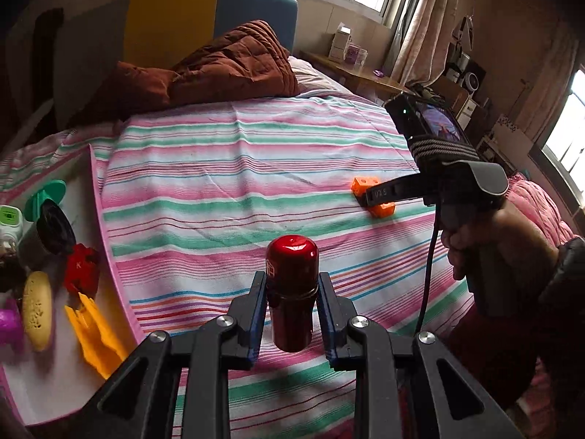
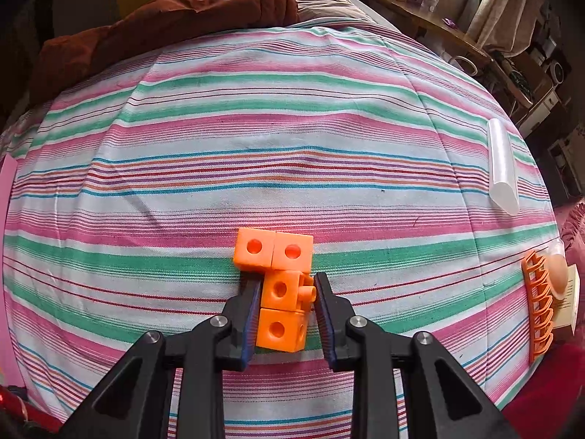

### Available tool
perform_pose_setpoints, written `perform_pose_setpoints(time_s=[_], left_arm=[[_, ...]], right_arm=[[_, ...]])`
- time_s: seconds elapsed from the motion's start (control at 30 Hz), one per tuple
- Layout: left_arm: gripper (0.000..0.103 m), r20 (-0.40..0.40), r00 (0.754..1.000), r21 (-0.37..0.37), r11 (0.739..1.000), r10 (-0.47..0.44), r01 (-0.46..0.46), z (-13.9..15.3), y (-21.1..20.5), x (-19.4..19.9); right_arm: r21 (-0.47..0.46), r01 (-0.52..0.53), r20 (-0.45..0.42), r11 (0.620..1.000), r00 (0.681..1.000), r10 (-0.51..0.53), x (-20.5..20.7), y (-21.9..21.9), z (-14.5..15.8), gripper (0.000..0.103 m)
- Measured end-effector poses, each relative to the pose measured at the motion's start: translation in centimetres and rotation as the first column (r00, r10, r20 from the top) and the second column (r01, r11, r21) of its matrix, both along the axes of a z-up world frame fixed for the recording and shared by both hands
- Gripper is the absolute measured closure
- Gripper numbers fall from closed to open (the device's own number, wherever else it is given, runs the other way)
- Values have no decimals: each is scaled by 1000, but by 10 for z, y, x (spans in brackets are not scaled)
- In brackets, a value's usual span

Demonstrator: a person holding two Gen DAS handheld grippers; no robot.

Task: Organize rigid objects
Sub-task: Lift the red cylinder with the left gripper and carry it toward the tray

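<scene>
The left gripper [image 1: 291, 281] clamps a glossy red metal bottle [image 1: 291, 292]; the right gripper [image 2: 287, 285] pinches orange plastic linked cubes [image 2: 281, 285], two cubes jutting at twelve o'clock.

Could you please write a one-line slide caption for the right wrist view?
Right gripper fingers closed on an orange plastic linked-cube piece lying on the striped pink-and-green bedsheet.

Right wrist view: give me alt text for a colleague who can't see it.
The right gripper is shut on an orange block piece made of joined cubes, lying on a striped bedsheet. At the right edge lie a clear tube and an orange rack.
</scene>
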State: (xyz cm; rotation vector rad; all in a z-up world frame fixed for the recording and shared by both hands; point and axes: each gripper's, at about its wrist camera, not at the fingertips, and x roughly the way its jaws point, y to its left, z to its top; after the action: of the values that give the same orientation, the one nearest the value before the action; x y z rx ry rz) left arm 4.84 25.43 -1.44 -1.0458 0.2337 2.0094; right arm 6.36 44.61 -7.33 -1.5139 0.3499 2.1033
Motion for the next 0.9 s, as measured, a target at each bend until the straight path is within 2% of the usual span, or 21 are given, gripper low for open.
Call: perform_pose_setpoints(time_s=[0.1,0.37,0.9], left_arm=[[77,-52,998,-8,999,32,-32,11,-9,1],[77,-130,986,-26,994,102,-106,28,-26,-13],[77,-140,957,-51,963,254,-263,28,-81,-33]], right_arm=[[18,-13,8,1000,1000,13,-1,-4,0,76],[30,-20,13,999,1000,20,0,-11,3,76],[67,-41,26,997,999,39,-4,-16,1,76]])
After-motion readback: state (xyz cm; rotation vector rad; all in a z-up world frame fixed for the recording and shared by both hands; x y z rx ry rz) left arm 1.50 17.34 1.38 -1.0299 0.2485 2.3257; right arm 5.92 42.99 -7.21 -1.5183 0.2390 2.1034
